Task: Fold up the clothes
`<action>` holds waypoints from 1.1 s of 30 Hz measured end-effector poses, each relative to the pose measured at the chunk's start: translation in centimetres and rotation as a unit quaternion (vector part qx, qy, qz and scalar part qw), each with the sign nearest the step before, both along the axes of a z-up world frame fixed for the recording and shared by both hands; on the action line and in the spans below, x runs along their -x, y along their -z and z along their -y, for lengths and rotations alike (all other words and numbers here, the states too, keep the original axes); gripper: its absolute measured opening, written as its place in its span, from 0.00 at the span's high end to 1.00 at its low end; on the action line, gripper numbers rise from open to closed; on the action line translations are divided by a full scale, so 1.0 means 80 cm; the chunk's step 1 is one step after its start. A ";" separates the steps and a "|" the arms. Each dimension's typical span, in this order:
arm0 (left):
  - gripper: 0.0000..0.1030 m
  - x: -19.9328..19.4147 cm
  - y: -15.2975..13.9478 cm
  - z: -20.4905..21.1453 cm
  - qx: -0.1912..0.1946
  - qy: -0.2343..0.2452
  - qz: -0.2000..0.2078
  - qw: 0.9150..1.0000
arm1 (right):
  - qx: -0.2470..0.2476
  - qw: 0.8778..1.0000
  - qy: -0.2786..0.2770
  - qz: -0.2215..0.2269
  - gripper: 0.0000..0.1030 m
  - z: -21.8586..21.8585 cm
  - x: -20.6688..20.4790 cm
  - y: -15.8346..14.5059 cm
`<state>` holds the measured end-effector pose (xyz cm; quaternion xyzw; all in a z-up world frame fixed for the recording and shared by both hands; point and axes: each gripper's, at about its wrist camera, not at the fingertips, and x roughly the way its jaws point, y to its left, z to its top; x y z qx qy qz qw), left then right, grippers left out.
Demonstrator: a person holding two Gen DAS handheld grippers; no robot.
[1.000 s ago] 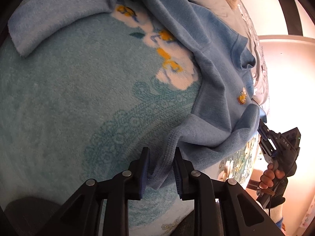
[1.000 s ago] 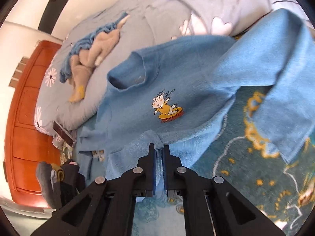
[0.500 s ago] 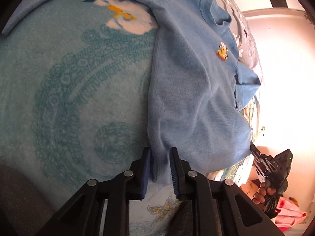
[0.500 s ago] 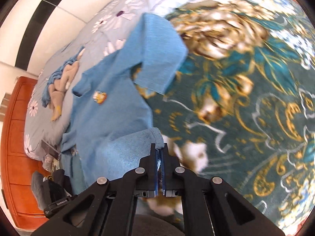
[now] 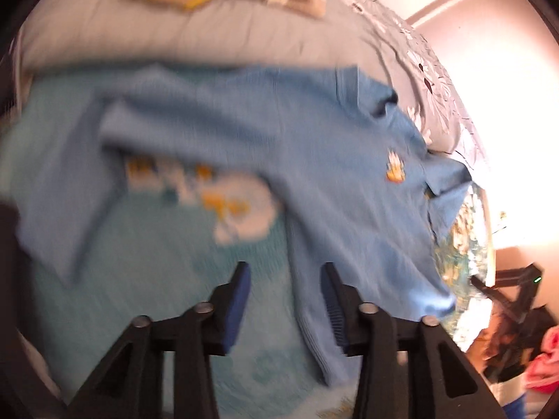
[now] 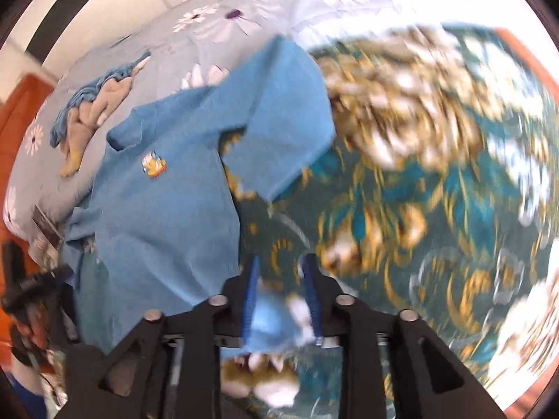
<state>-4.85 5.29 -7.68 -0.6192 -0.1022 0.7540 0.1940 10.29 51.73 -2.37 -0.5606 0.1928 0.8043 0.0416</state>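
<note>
— What is seen below?
— A blue shirt is spread on a teal floral blanket, beside grey flowered bedding.
— And the tools?
— Left gripper and right gripper are parted, nothing clamped.

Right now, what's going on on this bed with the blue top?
A person holding a gripper in each hand is folding clothes. A blue sweater with a small cartoon patch lies spread on a teal floral blanket. Both the left gripper and the right gripper are open at the sweater's bottom edge, gripping nothing. Both views are blurred. Other clothes lie further up the bed.
</note>
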 end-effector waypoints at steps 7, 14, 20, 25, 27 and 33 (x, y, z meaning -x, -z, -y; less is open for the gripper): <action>0.42 0.142 0.026 -0.070 0.119 0.096 -0.065 0.986 | -0.035 0.990 -0.130 -0.041 0.61 0.046 0.172 -0.017; 0.42 0.214 0.084 -0.098 0.168 0.170 -0.057 0.969 | -0.121 0.959 -0.256 -0.007 0.59 0.093 0.295 0.031; 0.40 0.249 0.109 -0.078 0.155 0.170 -0.031 0.973 | -0.150 0.938 -0.310 0.030 0.59 0.103 0.342 0.076; 0.38 0.262 0.111 -0.063 0.123 0.181 -0.017 0.976 | -0.133 0.930 -0.338 0.051 0.59 0.110 0.354 0.093; 0.39 0.262 0.110 -0.058 0.115 0.190 -0.016 0.975 | -0.129 0.927 -0.347 0.055 0.59 0.112 0.353 0.095; 0.72 0.255 0.107 -0.046 0.096 0.205 -0.020 0.974 | -0.125 0.929 -0.343 0.055 0.93 0.111 0.350 0.095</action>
